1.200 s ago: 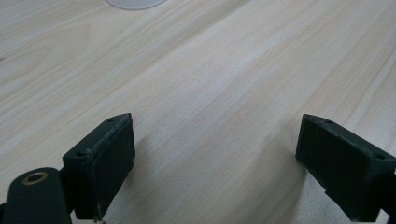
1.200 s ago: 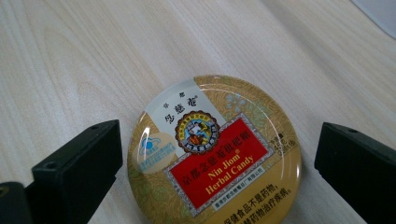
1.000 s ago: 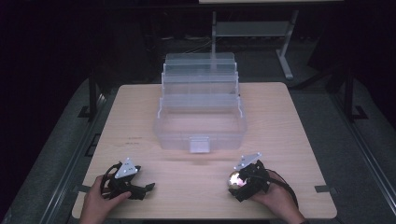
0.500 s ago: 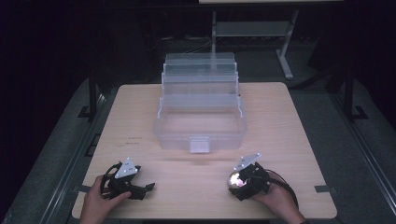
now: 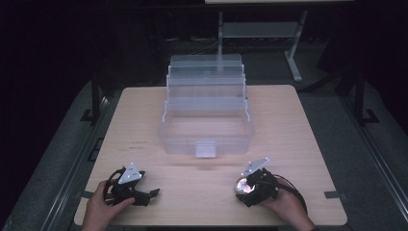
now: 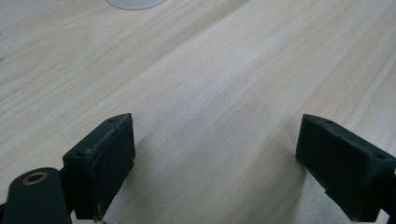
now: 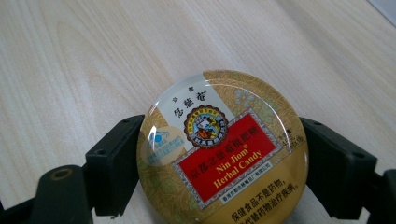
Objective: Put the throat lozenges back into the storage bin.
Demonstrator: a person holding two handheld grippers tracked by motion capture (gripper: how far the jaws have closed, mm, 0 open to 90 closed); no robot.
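Round candy tin [image 7: 223, 154]: lying on the wooden counter [image 5: 308, 144] near its front edge, right side; right tool [image 5: 243, 186], jaws just having been closing, is pinching it. Left tool [image 5: 153, 193]: resting spread, nothing between. Clear tiered box [image 5: 207, 115]: standing mid-counter.

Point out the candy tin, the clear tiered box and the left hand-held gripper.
candy tin [image 7: 222, 150], right gripper view, red label on its lid.
clear tiered box [image 5: 207, 143], high view, front wall.
left hand-held gripper [image 6: 215, 163], left gripper view, gap midway between its open jaws.
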